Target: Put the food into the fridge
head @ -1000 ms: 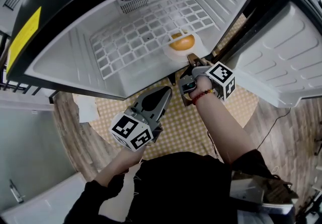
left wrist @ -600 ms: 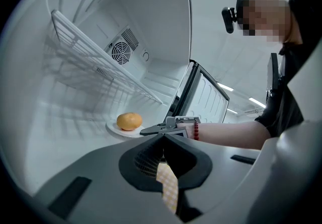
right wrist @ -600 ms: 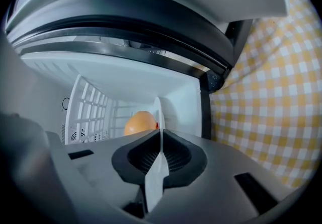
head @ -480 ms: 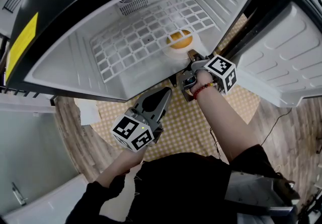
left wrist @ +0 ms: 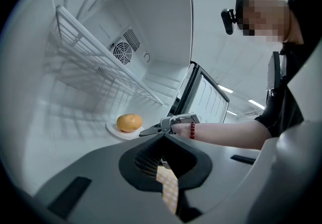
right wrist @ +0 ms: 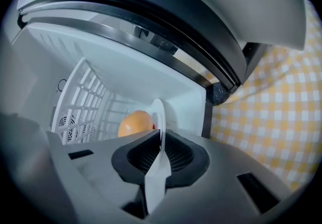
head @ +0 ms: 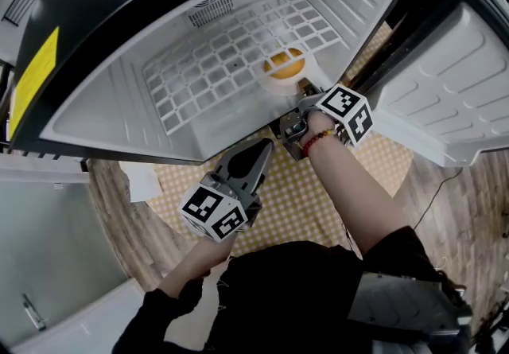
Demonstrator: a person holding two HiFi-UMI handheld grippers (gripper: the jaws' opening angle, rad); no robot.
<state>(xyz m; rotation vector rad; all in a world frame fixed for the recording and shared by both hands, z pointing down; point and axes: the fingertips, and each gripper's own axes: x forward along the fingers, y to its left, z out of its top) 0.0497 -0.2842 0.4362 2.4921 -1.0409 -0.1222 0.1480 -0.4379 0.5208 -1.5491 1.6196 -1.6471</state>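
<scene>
Fridge liner [head: 99, 98] glossy wht plastic; plate [head: 271, 84] smooth; checked cloth [head: 296, 203] matt; floor [head: 111, 203] wood-look.

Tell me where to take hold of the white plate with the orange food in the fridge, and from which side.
Grip the plate by its thin rim at the edge facing the open front of the fridge, coming straight in from there. The food fills the middle and the walls close off the other sides. The right gripper is shut on that rim.
</scene>
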